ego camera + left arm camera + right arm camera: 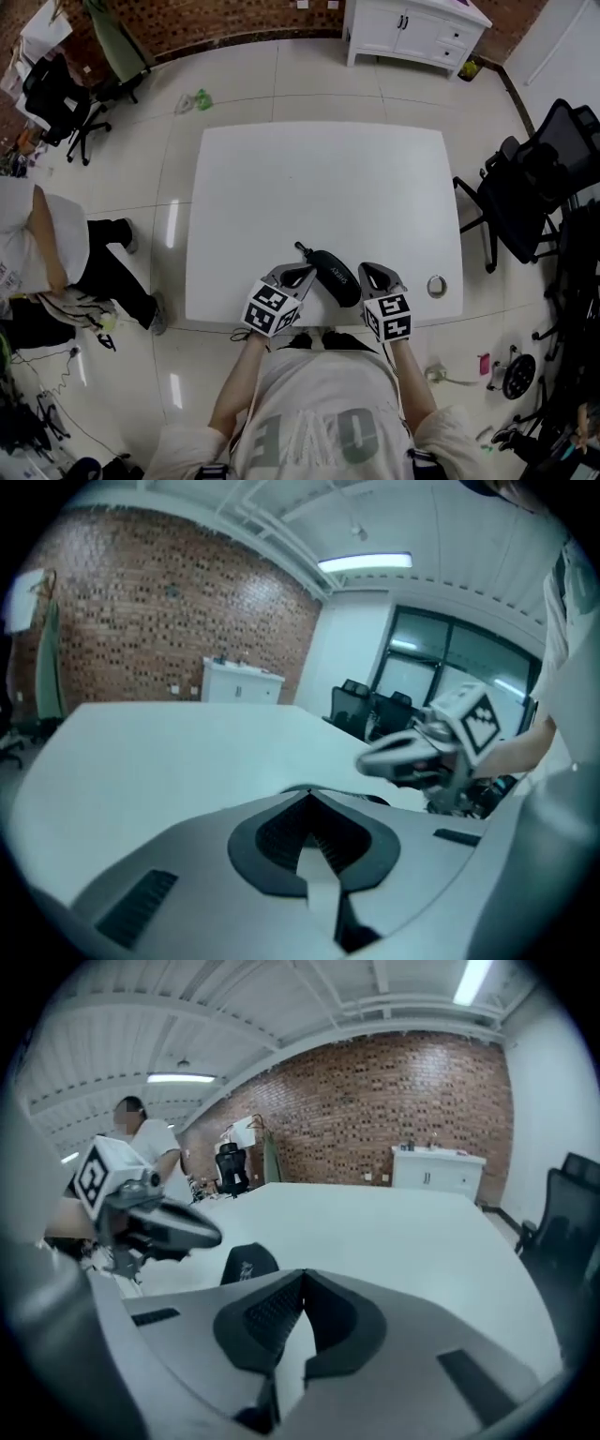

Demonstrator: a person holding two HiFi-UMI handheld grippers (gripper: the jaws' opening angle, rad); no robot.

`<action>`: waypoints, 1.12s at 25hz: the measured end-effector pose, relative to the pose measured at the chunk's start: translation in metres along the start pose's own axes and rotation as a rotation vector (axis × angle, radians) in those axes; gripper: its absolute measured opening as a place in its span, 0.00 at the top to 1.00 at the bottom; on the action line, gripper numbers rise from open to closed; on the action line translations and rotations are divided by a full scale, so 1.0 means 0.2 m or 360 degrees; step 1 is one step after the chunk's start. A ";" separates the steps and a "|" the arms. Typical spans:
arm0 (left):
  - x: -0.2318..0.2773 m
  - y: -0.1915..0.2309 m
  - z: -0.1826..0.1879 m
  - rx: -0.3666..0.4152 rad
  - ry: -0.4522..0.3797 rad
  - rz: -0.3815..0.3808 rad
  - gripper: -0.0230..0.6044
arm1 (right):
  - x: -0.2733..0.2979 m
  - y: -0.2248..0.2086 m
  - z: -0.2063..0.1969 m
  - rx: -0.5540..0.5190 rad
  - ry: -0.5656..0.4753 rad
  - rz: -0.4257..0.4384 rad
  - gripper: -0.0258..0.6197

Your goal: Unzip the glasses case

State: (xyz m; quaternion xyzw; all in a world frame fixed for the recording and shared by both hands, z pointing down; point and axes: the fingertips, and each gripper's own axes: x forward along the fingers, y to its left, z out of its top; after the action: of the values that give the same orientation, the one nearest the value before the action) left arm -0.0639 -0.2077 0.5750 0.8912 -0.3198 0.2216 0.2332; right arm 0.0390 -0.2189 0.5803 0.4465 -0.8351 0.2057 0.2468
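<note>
Nearest the person, the left gripper (296, 276) sits just left of the glasses case (336, 275). Its jaws are pressed together with nothing between them. The right gripper (372, 275) sits just right of the case, also pressed together and empty. Whether either tip touches the case cannot be told.

The black case lies slanted between the two grippers, close to the near edge of the white table (319, 178). A short dark strap (302, 248) sticks out from its far left end. Whether its zip is open or closed cannot be made out.

To the right of the case, past the right gripper, a small metal ring (437, 286) lies on the table.

Farther right of the case, off the table, stand black office chairs (525, 192). Well to its left, a person (37, 244) is on the floor. Far beyond the case, a white cabinet (412, 28) stands against the brick wall (234, 19).
</note>
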 end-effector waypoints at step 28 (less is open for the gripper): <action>0.17 0.19 0.08 0.0023 0.0082 0.0248 0.96 | 0.03 -0.07 -0.25 -0.0062 0.0246 0.0024 0.96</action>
State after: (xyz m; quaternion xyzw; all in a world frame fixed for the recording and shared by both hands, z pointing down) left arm -0.0620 -0.2581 0.5906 0.8593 -0.3806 0.2643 0.2168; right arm 0.0595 -0.2024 0.6244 0.4180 -0.8208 0.2251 0.3176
